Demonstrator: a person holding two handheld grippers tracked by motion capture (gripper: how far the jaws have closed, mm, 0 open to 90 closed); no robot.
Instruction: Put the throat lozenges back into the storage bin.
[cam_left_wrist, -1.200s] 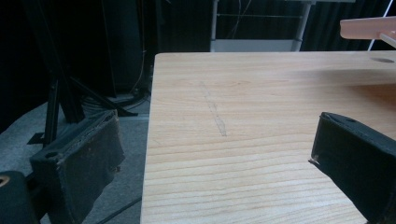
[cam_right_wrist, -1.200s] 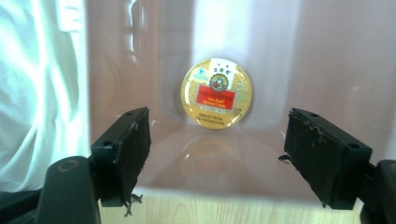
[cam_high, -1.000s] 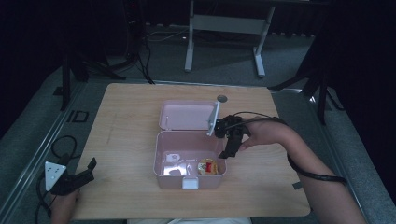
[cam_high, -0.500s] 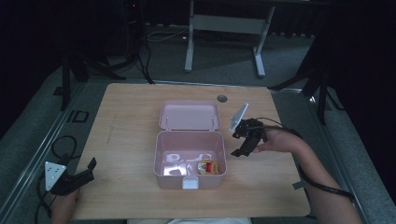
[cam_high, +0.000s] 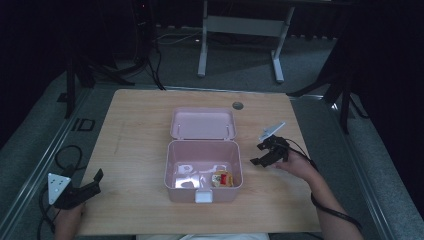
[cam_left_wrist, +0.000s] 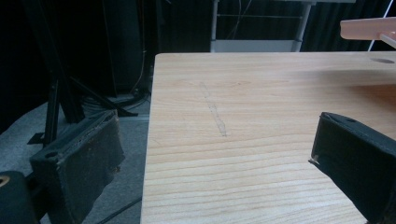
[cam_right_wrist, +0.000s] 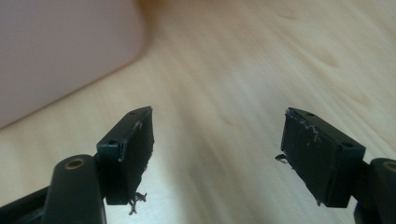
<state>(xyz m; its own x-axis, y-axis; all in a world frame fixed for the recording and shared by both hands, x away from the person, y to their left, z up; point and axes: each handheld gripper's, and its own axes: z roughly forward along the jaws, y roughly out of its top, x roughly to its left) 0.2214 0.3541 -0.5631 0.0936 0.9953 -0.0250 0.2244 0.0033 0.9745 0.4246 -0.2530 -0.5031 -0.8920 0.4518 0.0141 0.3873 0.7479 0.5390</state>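
Hovering just right of the open pink box (cam_high: 202, 170), my right claw (cam_high: 260, 154) has its jaws parted with nothing between them; they have just been closing a little, on bare air. From the high view I see that claw's black body in my right hand (cam_high: 295, 164), its grey plate (cam_high: 271, 131) tilted up behind it, near the box's right wall but apart from it. The right gripper view adds what the high view cannot: both black pads (cam_right_wrist: 135, 149) stand well apart over blurred pale wood, with a rounded corner of the pink box at the upper left.

My left claw (cam_high: 95, 179) rests at the front left edge of the worktop (cam_high: 140, 130), well apart from the box. Its own view shows the jaws wide apart and holding nothing, one pad hanging past the worktop's edge over the grey floor (cam_left_wrist: 70, 116), the other over the wood. That view also catches a faint scratch in the grain and, at the far right, a sliver of the pink lid (cam_left_wrist: 369, 29) seen edge-on.

Only from above can I look into the box: its lid (cam_high: 202, 123) lies flat open behind it, a white latch (cam_high: 203, 196) sits on the front wall, and a small orange and red item (cam_high: 221, 178) lies on the floor of the box toward the right, beside pale shapes I cannot make out.
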